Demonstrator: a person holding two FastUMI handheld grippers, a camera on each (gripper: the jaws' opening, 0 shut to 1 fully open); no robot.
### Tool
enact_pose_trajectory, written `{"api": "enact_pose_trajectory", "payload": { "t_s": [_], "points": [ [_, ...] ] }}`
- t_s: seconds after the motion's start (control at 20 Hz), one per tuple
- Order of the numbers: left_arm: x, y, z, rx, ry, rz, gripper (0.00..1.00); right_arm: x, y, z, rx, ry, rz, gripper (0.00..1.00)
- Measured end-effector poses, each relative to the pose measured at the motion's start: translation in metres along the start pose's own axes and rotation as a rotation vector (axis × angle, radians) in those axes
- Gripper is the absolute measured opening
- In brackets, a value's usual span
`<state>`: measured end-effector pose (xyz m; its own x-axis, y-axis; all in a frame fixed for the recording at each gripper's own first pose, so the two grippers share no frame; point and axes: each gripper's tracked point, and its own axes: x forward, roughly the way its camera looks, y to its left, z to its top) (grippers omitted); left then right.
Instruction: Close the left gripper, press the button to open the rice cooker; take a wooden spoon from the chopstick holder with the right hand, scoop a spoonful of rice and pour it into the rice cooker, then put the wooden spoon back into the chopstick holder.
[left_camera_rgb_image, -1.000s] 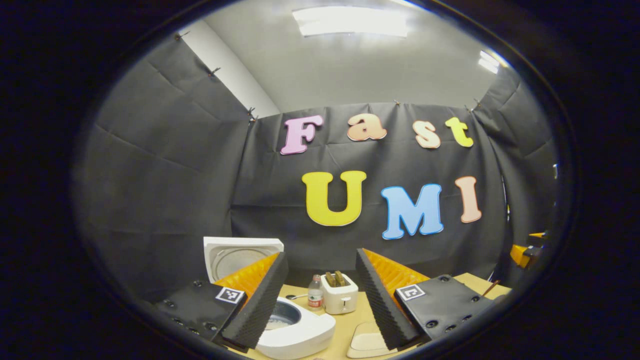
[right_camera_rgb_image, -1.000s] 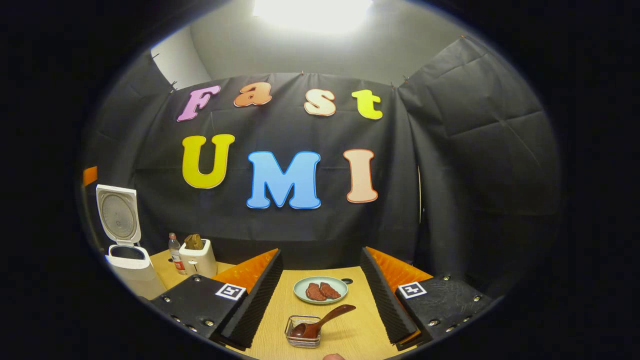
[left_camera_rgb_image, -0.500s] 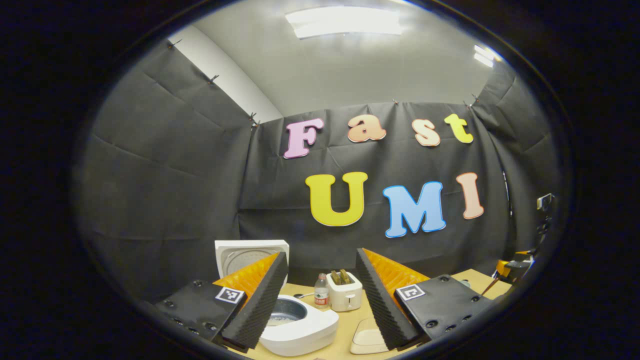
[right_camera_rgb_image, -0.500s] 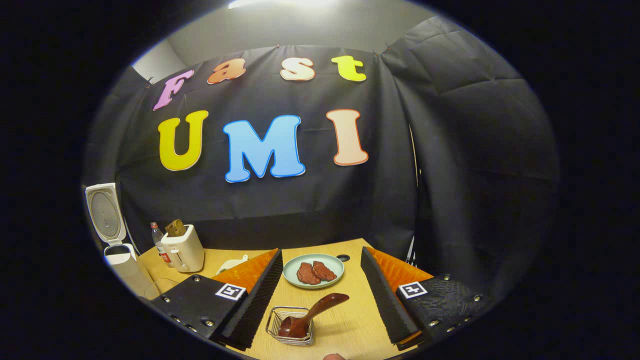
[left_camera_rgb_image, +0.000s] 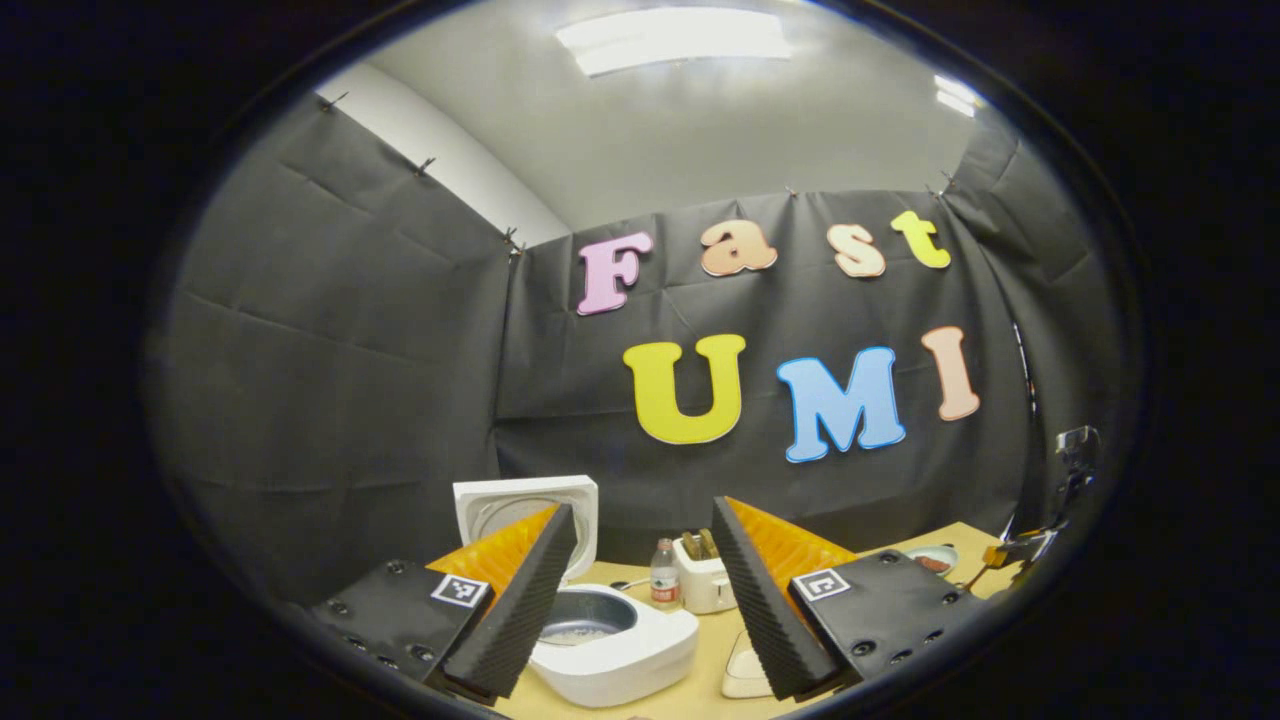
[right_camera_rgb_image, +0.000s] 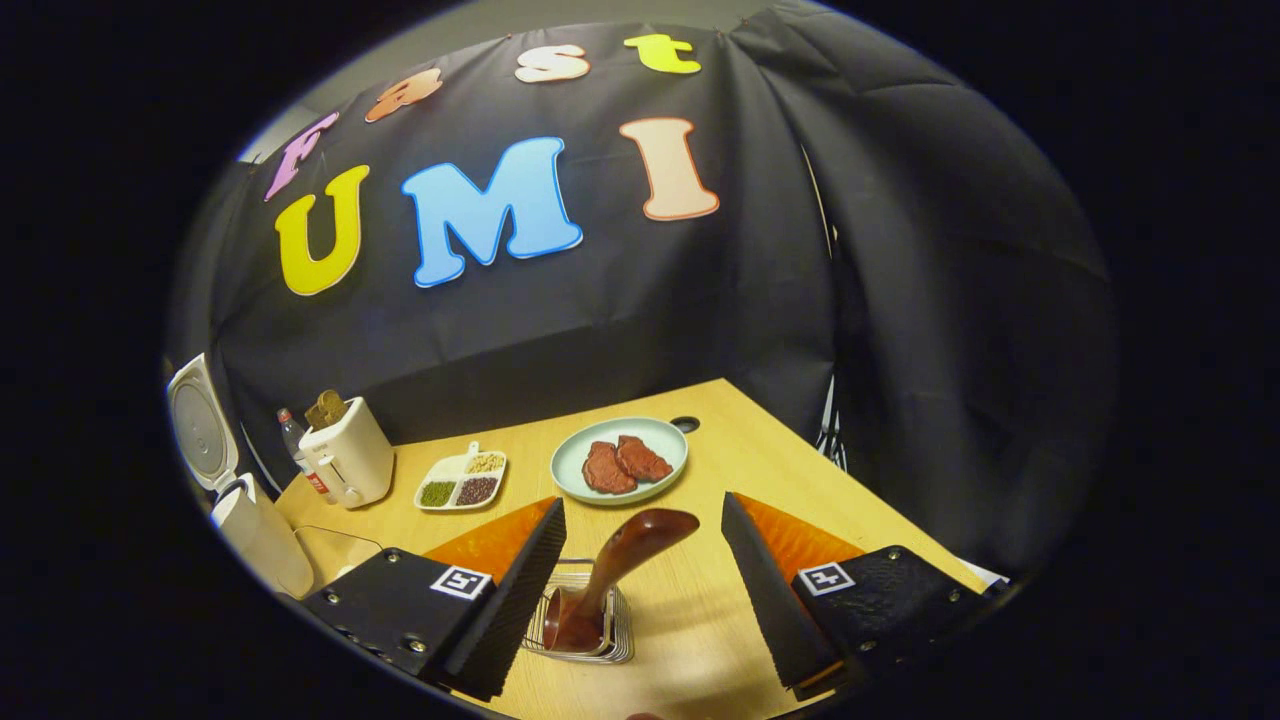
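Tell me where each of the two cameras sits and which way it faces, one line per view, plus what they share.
Left gripper view: rides the left gripper, facing the open rice cooker; own fingers apart.
Right gripper view: rides the right gripper, tilted down at the wooden spoon in the chopstick holder; own fingers apart.
Shared: rice cooker, toaster, bottle.

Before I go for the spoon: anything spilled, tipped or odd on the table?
Nothing stands out. The rice cooker stands upright with its lid up, the wooden spoon leans in the wire chopstick holder between the open right gripper fingers, and the plate and sectioned dish sit flat.
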<state>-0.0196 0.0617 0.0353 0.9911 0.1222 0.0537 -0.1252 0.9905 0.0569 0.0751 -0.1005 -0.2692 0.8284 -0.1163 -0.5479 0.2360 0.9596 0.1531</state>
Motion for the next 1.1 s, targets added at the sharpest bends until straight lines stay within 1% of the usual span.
{"api": "enact_pose_trajectory", "payload": {
  "t_s": [0.1,0.2,0.3,0.35,0.4,0.45,0.5,0.55,0.65,0.7,0.75,0.8,0.85,0.9,1.0,1.1],
  "points": [
    [-0.002,0.003,0.0,0.006,0.005,0.007,0.95,0.004,0.0,-0.011,0.017,0.031,0.007,0.97],
    [-0.005,0.004,0.001,0.004,0.007,0.011,0.95,0.006,0.006,-0.02,0.028,0.062,0.035,0.98],
    [-0.006,0.008,0.001,0.005,0.009,0.018,0.95,0.009,0.007,-0.023,0.028,0.074,0.036,0.91],
    [-0.007,0.009,0.002,0.009,0.01,0.021,0.95,0.011,0.012,-0.024,0.035,0.086,0.055,0.77],
    [-0.007,0.01,0.001,0.011,0.009,0.024,0.95,0.011,0.016,-0.028,0.043,0.101,0.069,0.76],
    [-0.008,0.011,0.003,0.01,0.008,0.026,0.95,0.01,0.015,-0.026,0.046,0.098,0.059,0.71],
    [-0.008,0.012,0.004,0.009,0.008,0.027,0.95,0.013,0.017,-0.026,0.052,0.102,0.065,0.6],
    [-0.009,0.012,0.005,0.008,0.007,0.03,0.95,0.013,0.02,-0.029,0.06,0.12,0.079,0.45],
    [-0.012,0.012,0.004,0.006,0.007,0.033,0.95,0.013,0.026,-0.04,0.064,0.166,0.107,0.46],
    [-0.012,0.013,0.005,0.004,0.006,0.036,0.95,0.007,0.024,-0.04,0.071,0.162,0.108,0.46],
    [-0.013,0.014,0.004,0.004,0.009,0.04,0.95,0.017,0.026,-0.035,0.078,0.16,0.109,0.14],
    [-0.015,0.015,0.003,0.006,0.013,0.046,0.95,0.011,0.031,-0.04,0.08,0.164,0.129,0.2],
    [-0.017,0.015,0.003,0.006,0.015,0.05,0.95,0.011,0.036,-0.036,0.098,0.151,0.143,0.21],
    [-0.019,0.013,0.001,0.009,0.02,0.052,0.95,0.008,0.038,-0.039,0.079,0.161,0.158,0.11],
    [-0.024,0.016,-0.002,0.019,0.028,0.068,0.95,0.003,0.04,-0.037,0.041,0.157,0.173,0.11],
    [-0.029,0.016,-0.002,0.02,0.027,0.082,0.95,-0.003,0.041,-0.032,0.028,0.147,0.182,0.11]
  ]
}}
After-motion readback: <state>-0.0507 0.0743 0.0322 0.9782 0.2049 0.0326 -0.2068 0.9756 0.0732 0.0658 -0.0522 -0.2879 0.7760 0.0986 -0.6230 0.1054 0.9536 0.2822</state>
